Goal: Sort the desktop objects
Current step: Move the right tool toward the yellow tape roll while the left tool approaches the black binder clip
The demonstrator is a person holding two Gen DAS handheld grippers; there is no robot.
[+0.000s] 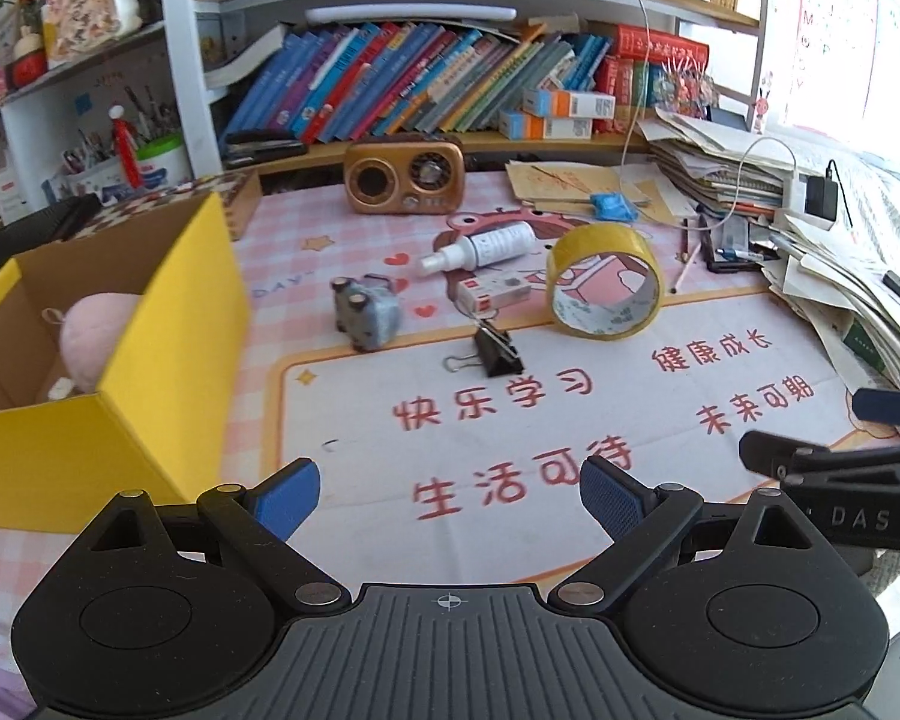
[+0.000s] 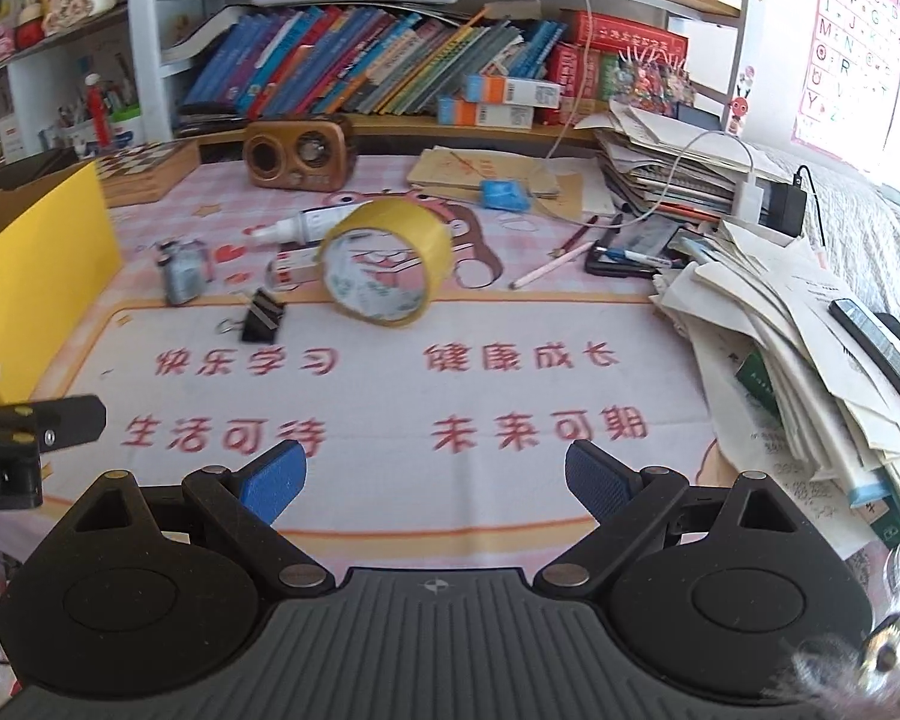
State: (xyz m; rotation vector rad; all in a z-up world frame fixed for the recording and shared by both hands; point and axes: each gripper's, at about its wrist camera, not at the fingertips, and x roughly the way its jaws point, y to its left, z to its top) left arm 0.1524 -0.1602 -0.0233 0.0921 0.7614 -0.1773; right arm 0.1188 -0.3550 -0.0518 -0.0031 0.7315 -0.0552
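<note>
A yellow tape roll (image 1: 605, 281) (image 2: 385, 264) stands on edge on the printed desk mat. Left of it lie a white spray bottle (image 1: 485, 248) (image 2: 297, 227), a small white-and-red box (image 1: 491, 293) (image 2: 294, 267), a black binder clip (image 1: 497, 352) (image 2: 262, 316) and a grey toy (image 1: 366, 311) (image 2: 183, 271). A yellow cardboard box (image 1: 150, 372) (image 2: 42, 276) at the left holds a pink plush (image 1: 99, 333). My left gripper (image 1: 449, 495) and right gripper (image 2: 435, 477) hover open and empty over the mat's near part, well short of the objects.
A brown retro radio (image 1: 405, 175) (image 2: 299, 153) stands before a shelf of leaning books (image 1: 426, 81). Stacked papers (image 2: 810, 348) with a phone (image 2: 633, 246), pens and a charger fill the right side. A chessboard box (image 2: 144, 171) sits behind the yellow box.
</note>
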